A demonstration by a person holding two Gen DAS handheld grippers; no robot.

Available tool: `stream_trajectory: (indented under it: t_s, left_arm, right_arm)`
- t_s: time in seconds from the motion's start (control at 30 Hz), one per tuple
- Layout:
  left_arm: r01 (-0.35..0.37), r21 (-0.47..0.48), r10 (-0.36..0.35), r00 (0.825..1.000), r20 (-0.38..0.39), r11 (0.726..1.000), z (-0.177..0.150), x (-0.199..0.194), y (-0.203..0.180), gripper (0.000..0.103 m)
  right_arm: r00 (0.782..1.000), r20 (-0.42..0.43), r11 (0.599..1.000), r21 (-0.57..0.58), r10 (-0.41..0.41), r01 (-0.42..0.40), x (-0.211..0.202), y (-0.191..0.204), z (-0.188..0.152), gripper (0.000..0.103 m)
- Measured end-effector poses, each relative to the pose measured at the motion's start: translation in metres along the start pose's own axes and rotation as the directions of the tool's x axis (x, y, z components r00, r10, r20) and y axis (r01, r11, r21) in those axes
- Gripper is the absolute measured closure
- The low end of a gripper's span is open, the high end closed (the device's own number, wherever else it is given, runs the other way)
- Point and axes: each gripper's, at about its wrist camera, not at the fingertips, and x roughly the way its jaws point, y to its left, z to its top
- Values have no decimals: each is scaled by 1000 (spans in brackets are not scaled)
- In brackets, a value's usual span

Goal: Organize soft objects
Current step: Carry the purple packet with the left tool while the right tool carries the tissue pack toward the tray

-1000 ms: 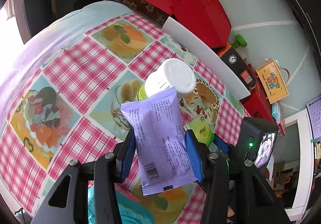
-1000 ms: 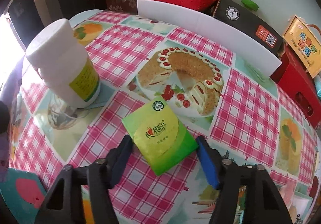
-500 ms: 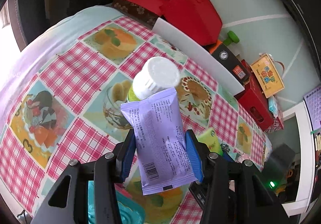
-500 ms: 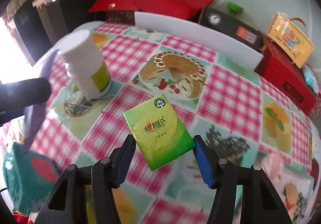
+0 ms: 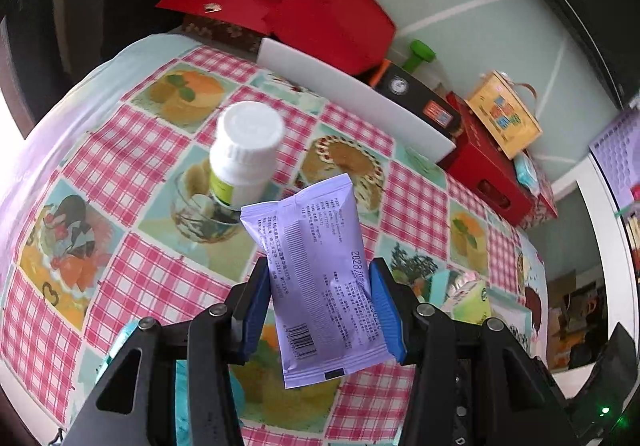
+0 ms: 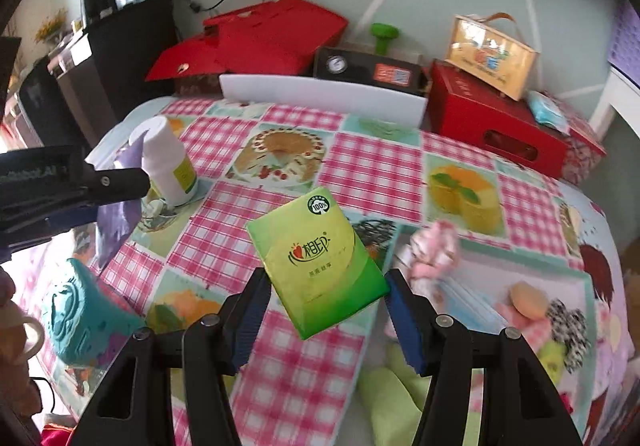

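Left wrist: jaws pinch purple packet (image 5: 318, 278); right jaws pinch green pack (image 6: 318, 262).

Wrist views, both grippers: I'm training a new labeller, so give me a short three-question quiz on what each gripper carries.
1. True or false: the left gripper is shut on a purple packet.
2. What colour is the tissue pack in the right gripper?
3. The white bottle is: A) lying down, B) standing on the tablecloth, C) held.

Key: 1 true; 2 green; 3 B.
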Motion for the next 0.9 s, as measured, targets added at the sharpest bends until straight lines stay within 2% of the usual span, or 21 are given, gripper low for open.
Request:
stream_trajectory:
  t_s: [0.3,0.57,0.9]
  left_arm:
    - [24,146,-26,1000,11,989,-20,-11,-48,53]
    - [83,260,-76,996,-37,962,-43,-5,-90,53]
    - [132,367,-98,989,-110,921,-72,7,-130,52]
  right_arm:
    - [999,29,996,90,-13,11,-28,-34,-21,41]
    - [999,19,981,192,-33,29,-34,-74,-42,41]
    - [991,-28,952,273,-133,136,-33,-122,-62,41]
